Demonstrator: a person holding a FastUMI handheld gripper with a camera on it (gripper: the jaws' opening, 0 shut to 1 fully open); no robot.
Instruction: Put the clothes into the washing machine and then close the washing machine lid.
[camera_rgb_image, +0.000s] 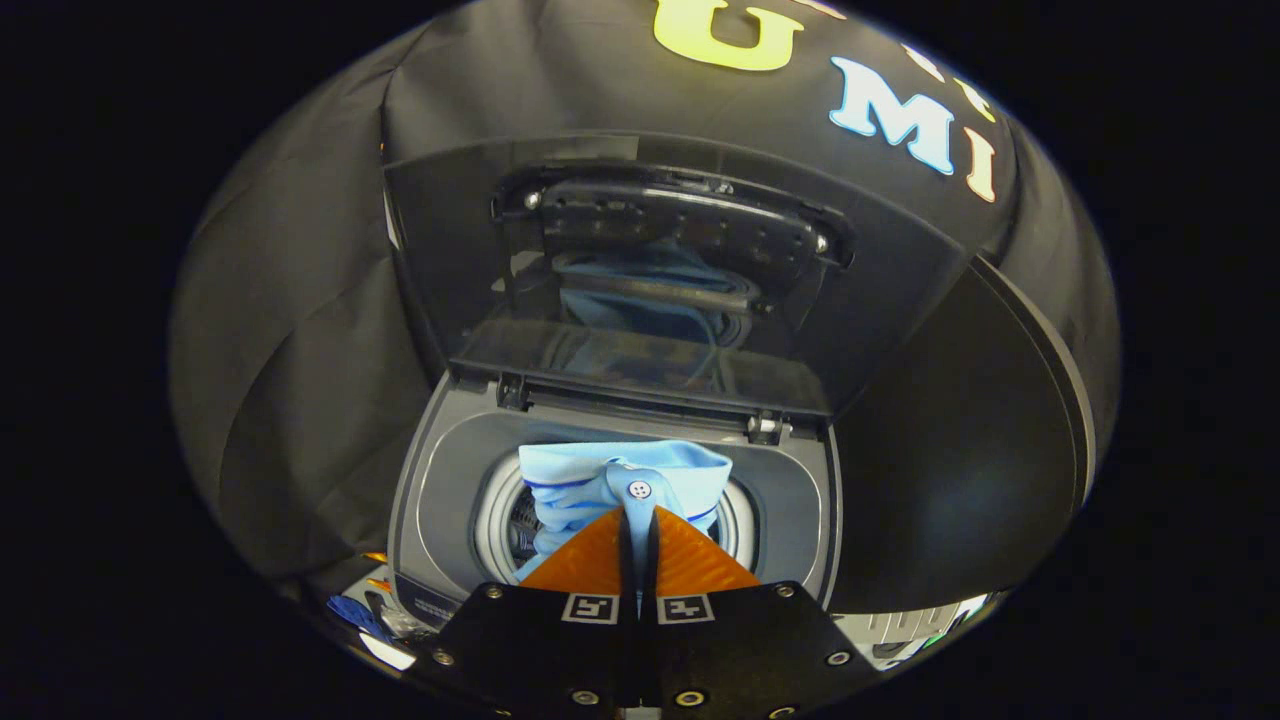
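Jaws pinching a light blue shirt (600, 480), dangling it over the washing machine (440, 520) drum, lid (900, 290) up.

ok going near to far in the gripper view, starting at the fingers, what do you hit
gripper, fingers shut on the light blue shirt → drum opening of the washing machine, which the shirt hangs over → hinges at the back of the machine → raised lid → black cloth wall
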